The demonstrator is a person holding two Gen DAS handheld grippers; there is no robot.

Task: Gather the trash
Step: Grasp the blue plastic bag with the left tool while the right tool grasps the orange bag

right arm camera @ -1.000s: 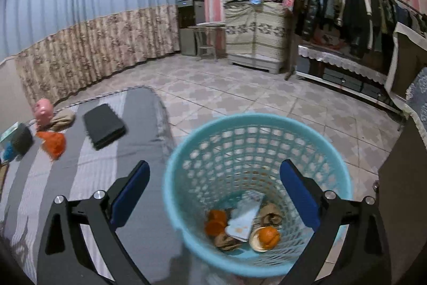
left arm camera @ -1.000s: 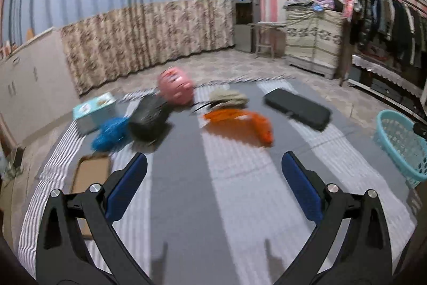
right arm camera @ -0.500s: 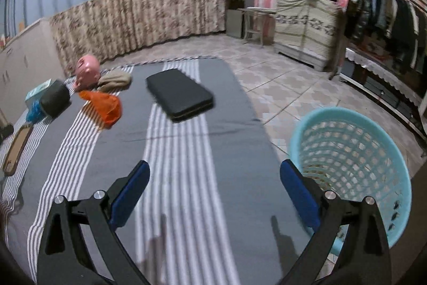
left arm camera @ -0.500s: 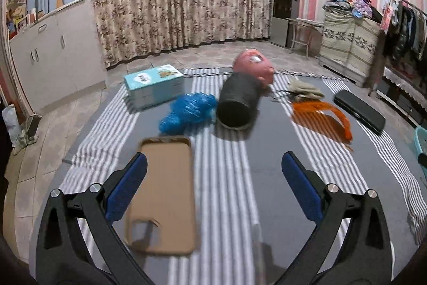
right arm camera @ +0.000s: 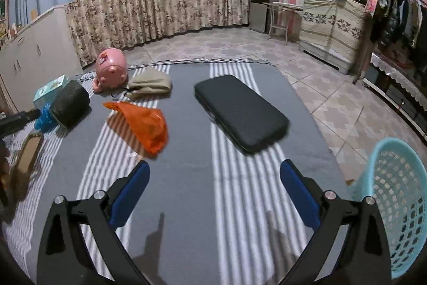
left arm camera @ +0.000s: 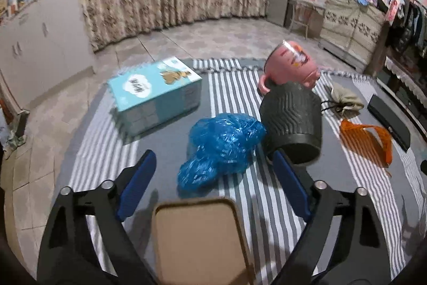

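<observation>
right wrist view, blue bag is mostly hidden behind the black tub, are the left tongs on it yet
Observer: No. The left tongs are open and stop short of the blue bag. The jaws have just been closing a little, with nothing pinched between them.
Operator: whats right under them
Observer: A flat tan case lies on the striped mat, nearer the camera than the bag.
Operator: is the teal box touching the bag
Observer: No, the teal box sits apart from it, with mat showing between them.

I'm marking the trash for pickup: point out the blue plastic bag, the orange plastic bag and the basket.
blue plastic bag (left arm camera: 221, 148), left wrist view, crumpled middle.
orange plastic bag (right arm camera: 145, 124), right wrist view, flat middle.
basket (right arm camera: 395, 178), right wrist view, lattice wall.
</observation>
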